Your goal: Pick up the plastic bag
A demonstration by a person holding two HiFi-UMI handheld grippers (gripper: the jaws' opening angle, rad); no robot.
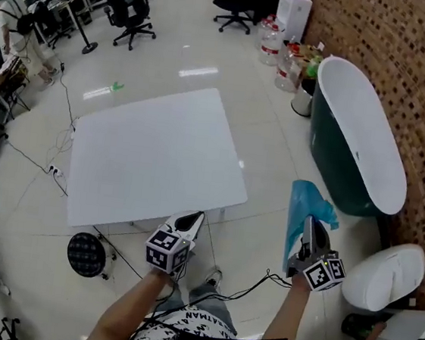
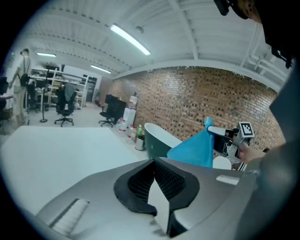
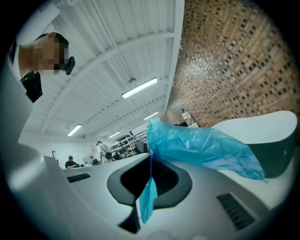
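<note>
My right gripper holds a blue plastic bag in the air, right of the white table and beside the bathtub. In the right gripper view its jaws are shut on a fold of the bag, which billows out to the right, and a strip hangs down between the pads. My left gripper hovers at the table's near edge with its jaws together and nothing in them. The left gripper view shows those closed jaws, with the bag hanging from the right gripper beyond.
A white table fills the middle. A dark green bathtub stands along the brick wall at right, with a white toilet nearer me. Water bottles and office chairs are at the back. Cables and a black round stool are on the floor.
</note>
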